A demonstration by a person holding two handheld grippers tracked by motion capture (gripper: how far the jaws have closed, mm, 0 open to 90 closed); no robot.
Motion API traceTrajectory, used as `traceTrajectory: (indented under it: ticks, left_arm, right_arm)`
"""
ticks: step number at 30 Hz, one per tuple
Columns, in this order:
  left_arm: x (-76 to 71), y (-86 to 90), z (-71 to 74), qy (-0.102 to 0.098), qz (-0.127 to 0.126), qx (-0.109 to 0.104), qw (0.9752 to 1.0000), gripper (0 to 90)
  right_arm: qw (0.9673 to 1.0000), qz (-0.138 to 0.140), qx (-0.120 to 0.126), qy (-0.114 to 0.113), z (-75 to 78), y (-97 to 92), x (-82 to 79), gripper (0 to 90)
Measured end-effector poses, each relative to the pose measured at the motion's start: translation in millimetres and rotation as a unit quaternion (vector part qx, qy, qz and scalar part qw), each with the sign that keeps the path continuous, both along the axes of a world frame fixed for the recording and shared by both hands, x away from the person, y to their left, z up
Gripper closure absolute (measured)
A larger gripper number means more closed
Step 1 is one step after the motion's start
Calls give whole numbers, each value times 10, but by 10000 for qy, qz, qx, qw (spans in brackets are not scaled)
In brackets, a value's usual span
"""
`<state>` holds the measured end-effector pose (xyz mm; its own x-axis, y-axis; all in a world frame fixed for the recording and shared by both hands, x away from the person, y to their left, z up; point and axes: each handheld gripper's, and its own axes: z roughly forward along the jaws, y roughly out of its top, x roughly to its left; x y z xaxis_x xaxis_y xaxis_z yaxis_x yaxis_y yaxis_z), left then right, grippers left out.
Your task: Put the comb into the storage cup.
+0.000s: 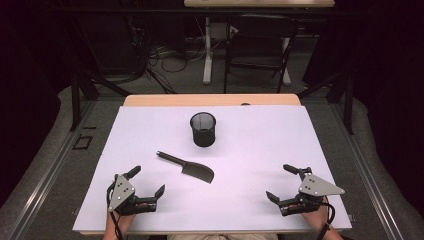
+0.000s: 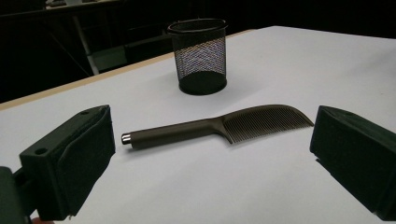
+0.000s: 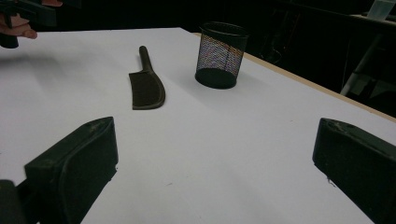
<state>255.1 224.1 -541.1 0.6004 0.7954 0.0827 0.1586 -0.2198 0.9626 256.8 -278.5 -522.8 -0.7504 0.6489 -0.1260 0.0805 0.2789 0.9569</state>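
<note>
2 grippers rest at the near table edge, jaws spread and empty. Flat on the table, the comb (image 1: 186, 167) lies just ahead of the left gripper (image 1: 146, 181), its long axis running crosswise between those jaws; the right gripper (image 1: 281, 182) sits farther off. Beyond stands the mesh cup (image 1: 203, 129).

I am looking all over and finding no words, numbers, labels or signs to read. Nothing here is showing any writing.
</note>
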Motion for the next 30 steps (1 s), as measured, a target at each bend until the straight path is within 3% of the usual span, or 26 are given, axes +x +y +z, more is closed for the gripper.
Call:
traceTrajectory:
  ticks: [15,30]
  left_arm:
    - [97,-23,22,0,41,116,9999,1]
    - [275,-78,78,178,49,214,9996,1]
  right_arm:
    - [9998,21,-118,181,-23,20,80,0]
    - [9996,21,-152,229,-34,30,108,0]
